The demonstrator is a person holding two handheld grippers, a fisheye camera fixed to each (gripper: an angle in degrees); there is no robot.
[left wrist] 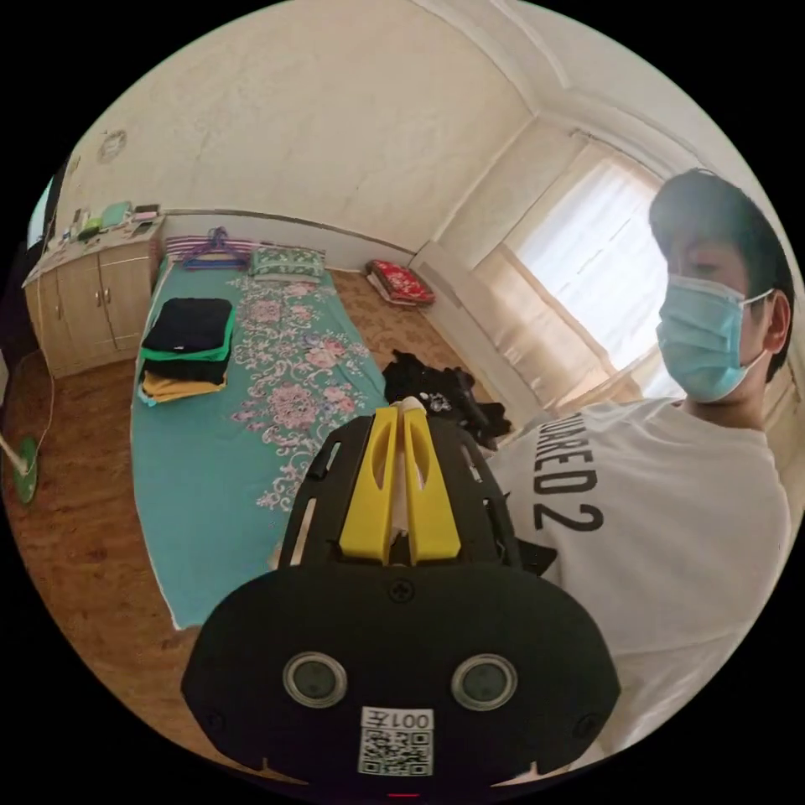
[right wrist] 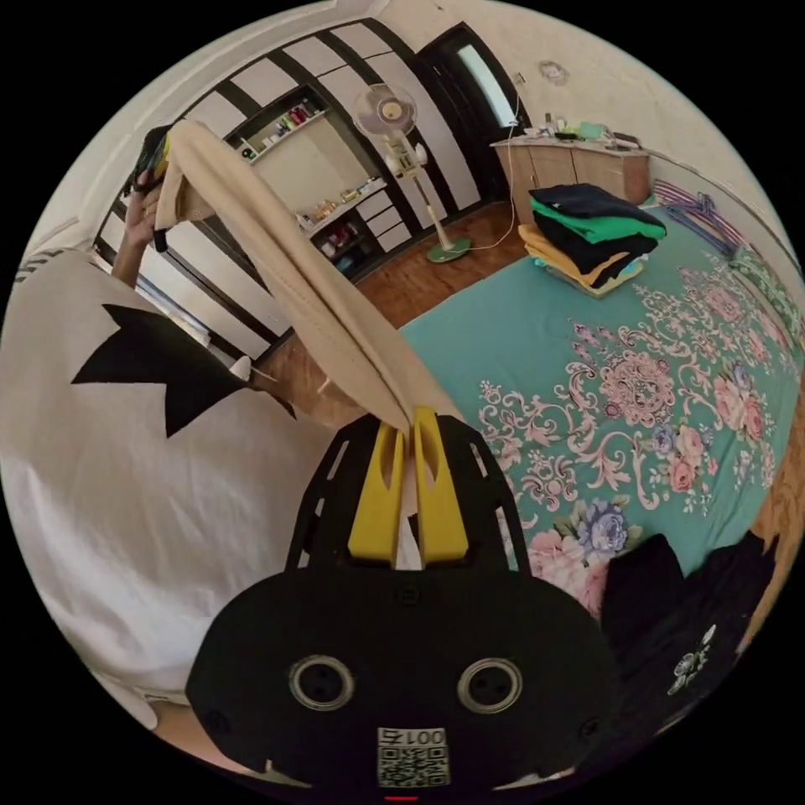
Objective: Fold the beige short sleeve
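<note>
Beige short sleeve (right wrist: 302,285) hung in the air between my two hands, clear of the bed (right wrist: 537,335), stretched into a taut band so I could line up its edges before laying it down. My right hand-held gripper (right wrist: 404,436) had its yellow jaws pinched together on one end of the cloth. The other end ran up to my left hand-held gripper (right wrist: 159,163), raised high on the far left of the right gripper view. In the left gripper view that hand-held gripper (left wrist: 402,419) had its jaws nearly together with a pale bit of fabric at the tips, so I judged it was clamped on the shirt too. The teal floral bed lay free below me for the fold. A stack of folded clothes (right wrist: 587,231) sat at its far end, out of the way, and a dark heap of clothes (right wrist: 688,612) lay near me, probably waiting its turn.
</note>
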